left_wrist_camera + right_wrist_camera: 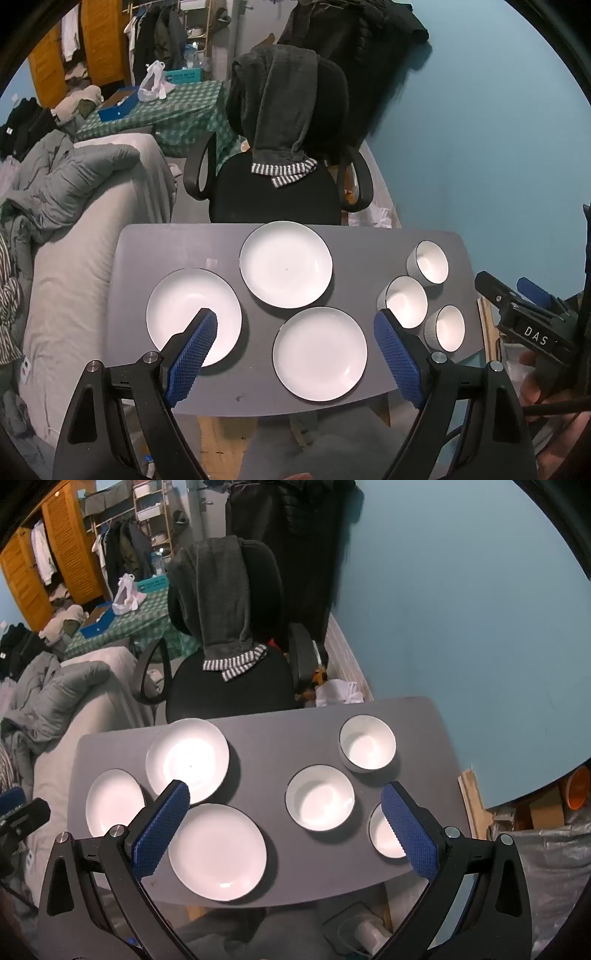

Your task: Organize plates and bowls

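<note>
White round ceramic plates, three in number, lie flat and apart on the left half of the grey tabletop (184, 240), and three white bowls with dark rims stand in a cluster on the right half. The left gripper (295, 336) hovers above with blue-padded fingers spread wide and empty; the nearest plate (320, 353) lies directly below and between them. The right gripper (285, 814), equally wide and empty, frames the middle bowl (320, 798), so each hand is nearer its own group.

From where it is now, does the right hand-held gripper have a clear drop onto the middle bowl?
Probably yes. The right hand-held gripper hangs open above the table, and the middle bowl sits uncovered between its fingers in the view. The neighbouring bowls stand apart, leaving some room around its rim.
</note>
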`<state>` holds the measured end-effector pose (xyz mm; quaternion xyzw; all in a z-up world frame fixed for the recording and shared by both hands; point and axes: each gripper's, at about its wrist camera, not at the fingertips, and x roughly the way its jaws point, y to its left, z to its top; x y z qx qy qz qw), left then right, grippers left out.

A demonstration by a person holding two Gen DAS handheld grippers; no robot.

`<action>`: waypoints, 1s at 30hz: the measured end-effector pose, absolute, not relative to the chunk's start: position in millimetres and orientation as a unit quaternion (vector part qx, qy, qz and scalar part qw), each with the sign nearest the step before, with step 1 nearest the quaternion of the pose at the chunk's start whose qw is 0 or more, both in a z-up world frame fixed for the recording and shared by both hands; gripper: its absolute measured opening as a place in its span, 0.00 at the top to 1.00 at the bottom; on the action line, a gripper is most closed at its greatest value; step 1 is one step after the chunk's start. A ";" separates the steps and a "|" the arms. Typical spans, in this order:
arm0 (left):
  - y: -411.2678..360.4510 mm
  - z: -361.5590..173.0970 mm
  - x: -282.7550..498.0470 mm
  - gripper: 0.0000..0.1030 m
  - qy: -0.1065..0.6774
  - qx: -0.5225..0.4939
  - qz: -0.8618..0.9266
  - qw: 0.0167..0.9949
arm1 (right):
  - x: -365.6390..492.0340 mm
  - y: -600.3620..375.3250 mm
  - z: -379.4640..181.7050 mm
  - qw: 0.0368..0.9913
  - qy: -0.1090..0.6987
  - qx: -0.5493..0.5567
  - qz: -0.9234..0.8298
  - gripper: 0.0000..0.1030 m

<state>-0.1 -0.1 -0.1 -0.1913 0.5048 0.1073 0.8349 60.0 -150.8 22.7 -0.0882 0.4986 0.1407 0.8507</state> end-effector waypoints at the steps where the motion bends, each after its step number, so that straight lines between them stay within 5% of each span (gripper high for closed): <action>1: -0.5 0.2 -0.3 0.15 0.505 -0.189 0.106 0.835 | 59.9 -150.5 22.9 0.851 0.498 -0.087 0.141 0.01; 30: 7.0 4.6 0.5 0.15 0.490 -0.208 0.094 0.841 | 63.0 -146.0 28.2 0.850 0.499 -0.090 0.144 0.01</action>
